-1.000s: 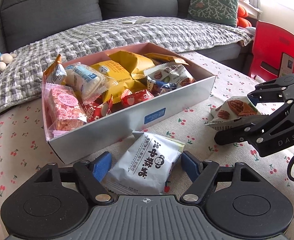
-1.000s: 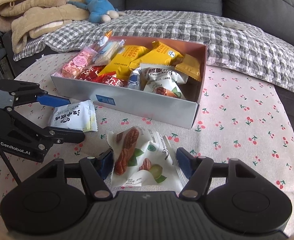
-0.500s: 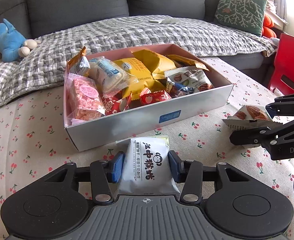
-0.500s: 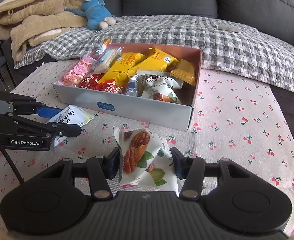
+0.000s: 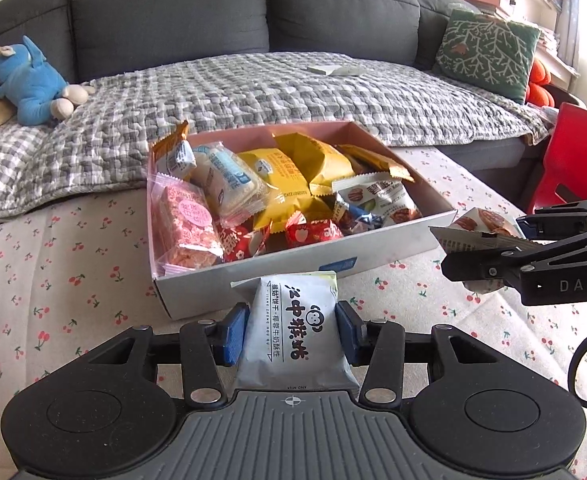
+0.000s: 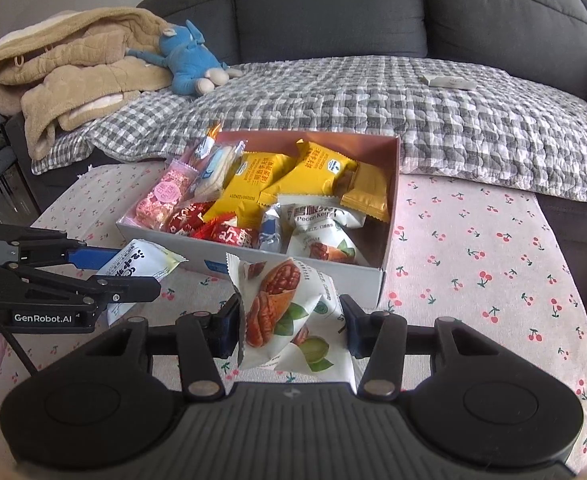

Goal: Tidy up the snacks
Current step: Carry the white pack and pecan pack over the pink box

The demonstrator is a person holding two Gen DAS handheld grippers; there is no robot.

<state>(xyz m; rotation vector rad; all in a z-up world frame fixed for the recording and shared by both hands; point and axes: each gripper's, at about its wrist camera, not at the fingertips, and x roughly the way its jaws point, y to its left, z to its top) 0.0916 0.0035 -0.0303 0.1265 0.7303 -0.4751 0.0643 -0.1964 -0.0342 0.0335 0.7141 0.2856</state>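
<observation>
A grey sofa (image 5: 173, 12) is seen at the back, covered by a checked quilt (image 5: 293, 92) on which a blue soft toy (image 5: 33, 84) and a green cushion (image 5: 489, 50) lie; a beige coat (image 6: 65, 80) is heaped at its far end in the right wrist view. In front of it stands a desk spread with a cherry-print cloth (image 5: 53, 280). An open box (image 5: 277, 272) is set on the cloth and is filled with snack packets: yellow ones toward the back, a pink one at the left end, red ones along the near wall.

The left gripper (image 5: 291, 330) has just been closing, and a white biscuit packet (image 5: 295, 340) is now clamped between its blue pads, held upright just in front of the near wall of the box and lifted clear of the cloth. The right gripper (image 6: 289, 320) has likewise been closing and is clenched on a pecan packet (image 6: 289, 316), which is pinched at both sides and tilted, close before the near right corner of the box. In each wrist view the other gripper is seen from the side with its packet, both outside the box.
</observation>
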